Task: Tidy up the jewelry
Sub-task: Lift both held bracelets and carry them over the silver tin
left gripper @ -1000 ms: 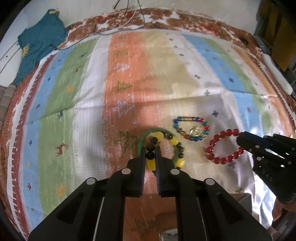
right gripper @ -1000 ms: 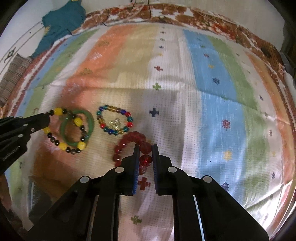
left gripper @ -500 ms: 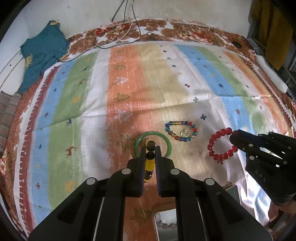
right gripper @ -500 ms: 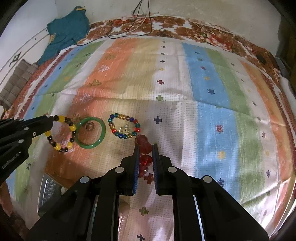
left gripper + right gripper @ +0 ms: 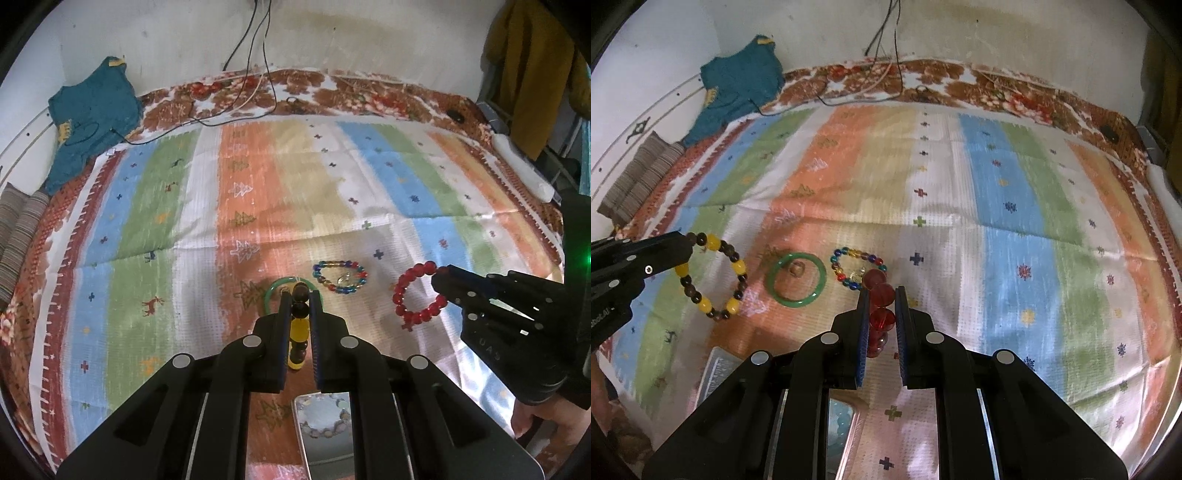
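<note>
Left wrist: left gripper (image 5: 299,308) is pinching yellow/brown bead bracelet (image 5: 298,332); at 3 o'clock, right gripper (image 5: 441,278) is clamping red bead bracelet (image 5: 402,295), both hanging above striped cloth (image 5: 166,221).

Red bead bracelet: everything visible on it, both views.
The red bead bracelet is a loop of round, glossy, see-through red beads, glass or plastic by the look. The right gripper is shut on one side of the loop, a bead pinched between its jaws, so the ring hangs lifted off the striped blanket. In the left view it reads as a full open circle at the gripper's tip. A small darker piece dangles at its bottom; too small to identify. Nothing else touches it.
</note>
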`<state>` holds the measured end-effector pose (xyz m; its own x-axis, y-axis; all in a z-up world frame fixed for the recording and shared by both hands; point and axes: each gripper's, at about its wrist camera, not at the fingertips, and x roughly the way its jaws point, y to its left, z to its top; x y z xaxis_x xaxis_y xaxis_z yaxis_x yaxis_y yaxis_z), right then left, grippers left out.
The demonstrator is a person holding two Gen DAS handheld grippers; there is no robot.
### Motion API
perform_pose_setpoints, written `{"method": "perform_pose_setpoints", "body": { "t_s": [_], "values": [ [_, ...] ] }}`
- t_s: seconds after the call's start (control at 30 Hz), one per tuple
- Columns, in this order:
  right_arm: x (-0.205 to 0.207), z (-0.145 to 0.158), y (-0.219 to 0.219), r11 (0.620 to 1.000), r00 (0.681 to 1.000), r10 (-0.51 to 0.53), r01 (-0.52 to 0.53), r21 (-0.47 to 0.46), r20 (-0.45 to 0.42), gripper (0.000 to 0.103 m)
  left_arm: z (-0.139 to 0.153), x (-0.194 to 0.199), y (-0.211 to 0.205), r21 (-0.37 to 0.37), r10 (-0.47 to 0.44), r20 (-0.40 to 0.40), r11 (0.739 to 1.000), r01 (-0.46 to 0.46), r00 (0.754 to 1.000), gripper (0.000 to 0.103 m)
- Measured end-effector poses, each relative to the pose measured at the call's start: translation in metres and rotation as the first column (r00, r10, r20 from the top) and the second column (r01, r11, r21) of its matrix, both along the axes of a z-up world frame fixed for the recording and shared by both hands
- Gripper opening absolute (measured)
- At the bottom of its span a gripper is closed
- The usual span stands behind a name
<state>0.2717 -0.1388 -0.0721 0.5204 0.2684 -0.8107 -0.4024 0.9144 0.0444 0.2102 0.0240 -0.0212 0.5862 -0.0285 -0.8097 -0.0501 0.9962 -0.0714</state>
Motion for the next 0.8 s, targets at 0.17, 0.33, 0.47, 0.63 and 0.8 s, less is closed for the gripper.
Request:
{"method": "perform_pose_setpoints", "body": {
  "t_s": [0.17, 0.33, 0.47, 0.63, 0.8],
  "values": [
    [-0.010, 0.010, 0.000, 1.000, 0.999, 0.009, -0.010, 0.018, 0.031, 0.014, 0.010, -0.012, -0.004, -0.008, -0.014, 0.025, 1.000, 0.014, 1.000, 0.009],
    [-0.020, 0.018, 0.000, 0.999, 0.998, 0.019, -0.020, 0.026, 0.055, 0.014, 0.018, -0.023, -0.008, -0.014, -0.024, 0.052, 1.000, 0.024, 0.998, 0.009],
    [-0.026, 0.022, -0.001, 0.999, 0.997, 0.023, -0.025, 0.032, 0.067, 0.014, 0.024, -0.032, -0.011, -0.019, -0.031, 0.069, 0.999, 0.033, 0.997, 0.009],
    [-0.035, 0.026, -0.001, 0.998, 0.997, 0.034, -0.037, 0.041, 0.076, 0.014, 0.028, -0.043, -0.015, -0.021, -0.041, 0.086, 0.999, 0.043, 0.995, 0.009],
    [-0.043, 0.032, -0.001, 0.998, 0.995, 0.040, -0.045, 0.049, 0.094, 0.014, 0.031, -0.053, -0.018, -0.019, -0.049, 0.096, 0.999, 0.051, 0.994, 0.009]
  ]
}}
